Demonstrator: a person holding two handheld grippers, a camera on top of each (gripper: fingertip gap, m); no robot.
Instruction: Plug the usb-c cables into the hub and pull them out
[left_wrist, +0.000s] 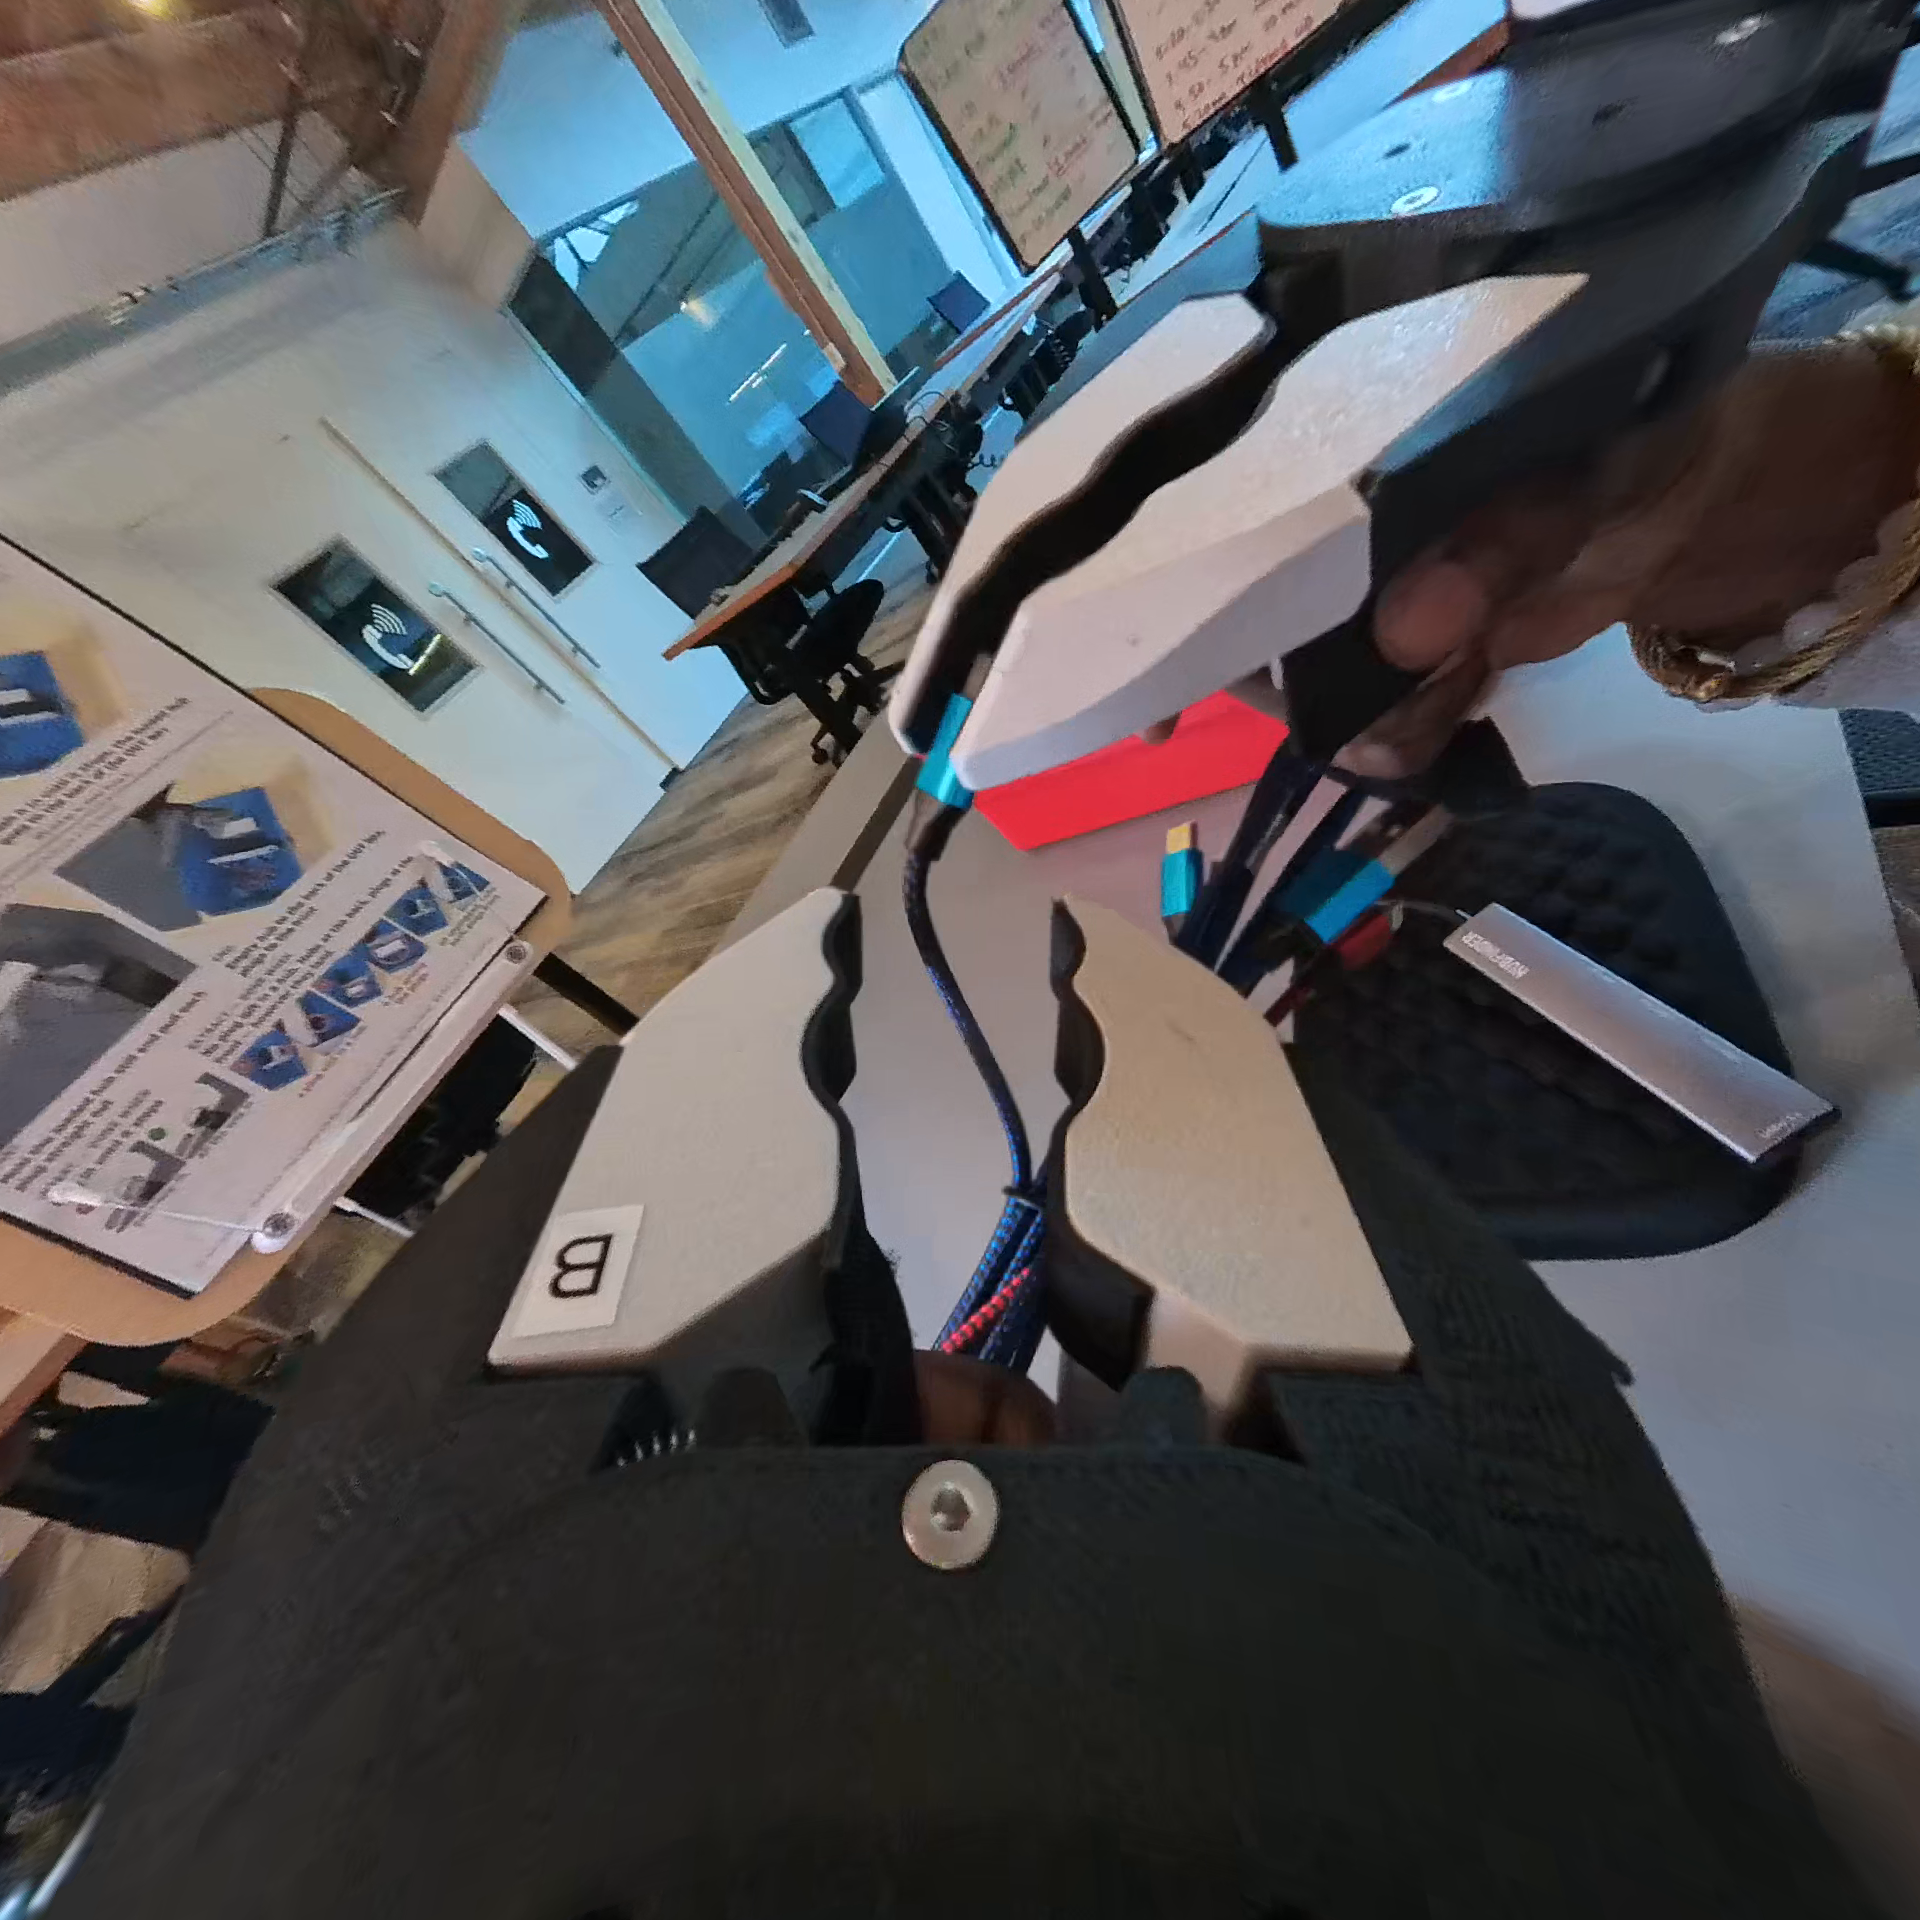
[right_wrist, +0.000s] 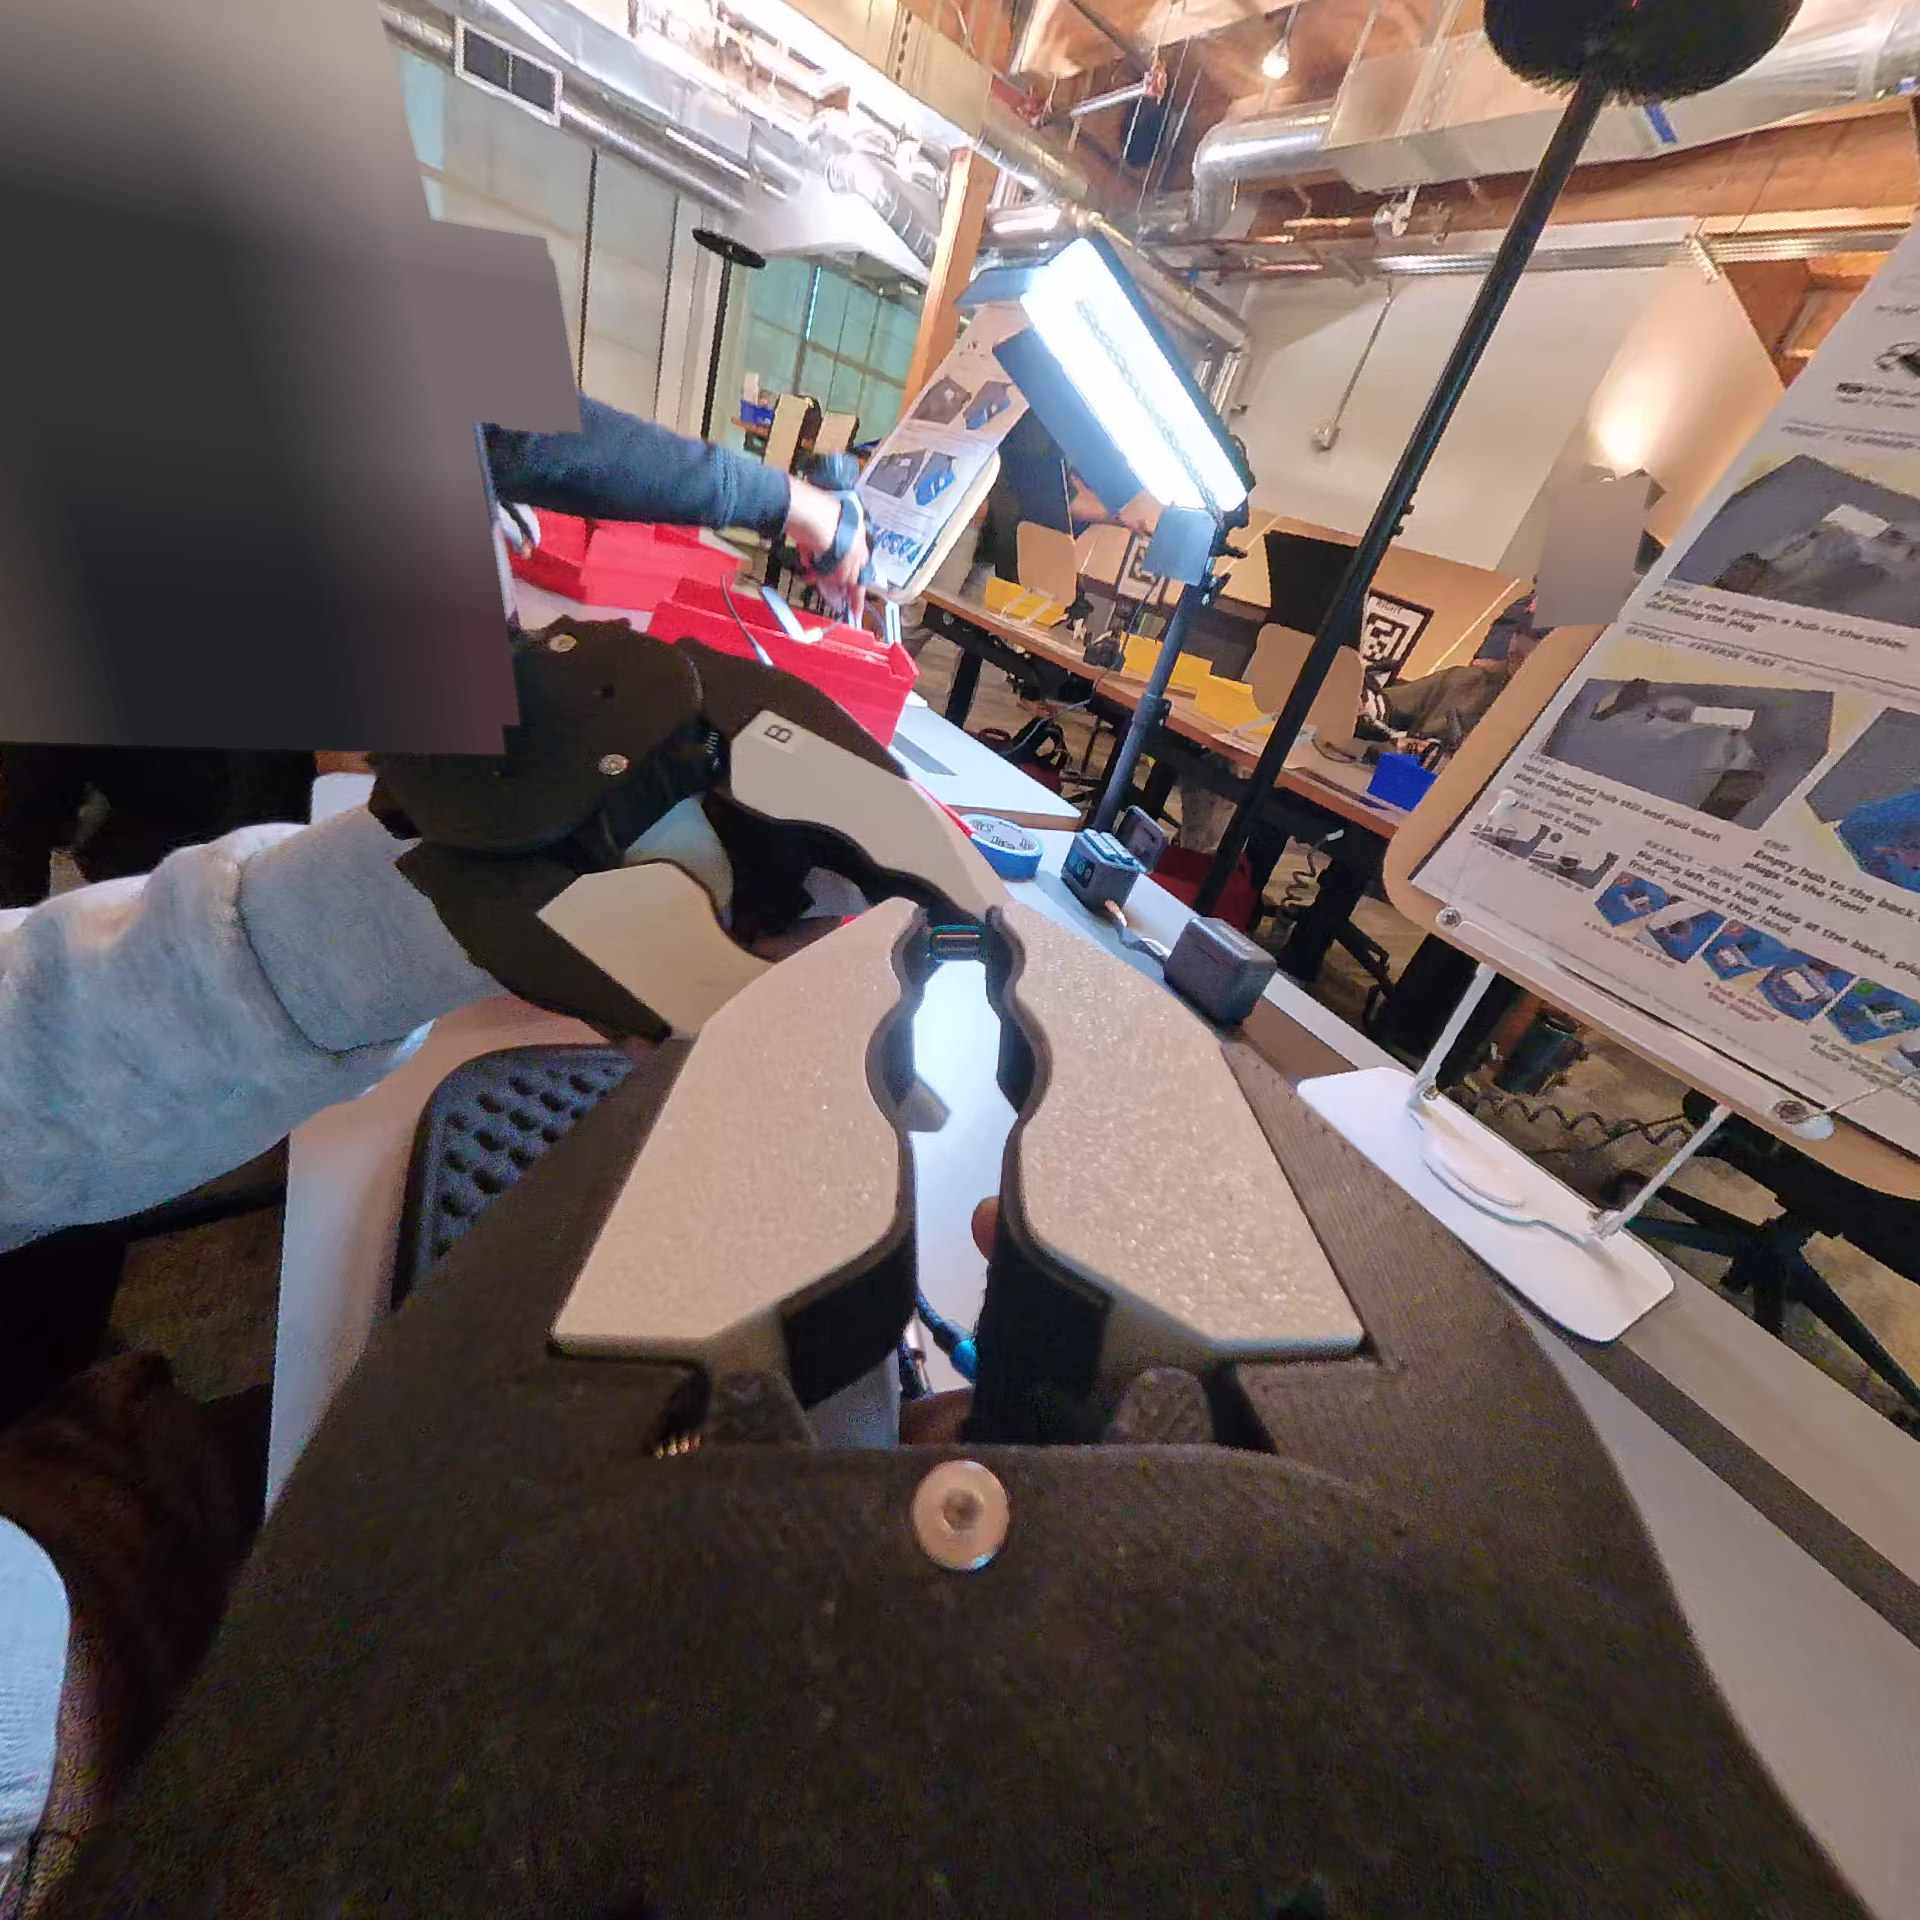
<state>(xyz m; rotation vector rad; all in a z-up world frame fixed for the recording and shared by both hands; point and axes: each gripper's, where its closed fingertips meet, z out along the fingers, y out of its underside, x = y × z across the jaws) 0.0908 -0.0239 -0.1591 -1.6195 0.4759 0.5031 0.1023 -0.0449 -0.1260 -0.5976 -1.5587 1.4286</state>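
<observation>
While the silver hub (left_wrist: 1631, 1029) lies on the black dimpled mat (left_wrist: 1538, 1091) at the right of the table with its visible long face bare, no cable appears to be seated in it, so the plugging seems barely begun; its ports are hard to read from this angle. Near the hub's far end, several loose cables (left_wrist: 1288, 914) with blue and red plugs cluster beside a red box (left_wrist: 1132, 769). One braided cable (left_wrist: 971, 1049) runs up between the spread fingers of the left gripper (left_wrist: 956, 925), which hold nothing. Its blue plug (left_wrist: 943, 750) is pinched at the tips of the right gripper (right_wrist: 954, 920), raised above the table and well apart from the hub. Aligning, inserting and later withdrawing every plug is left.
</observation>
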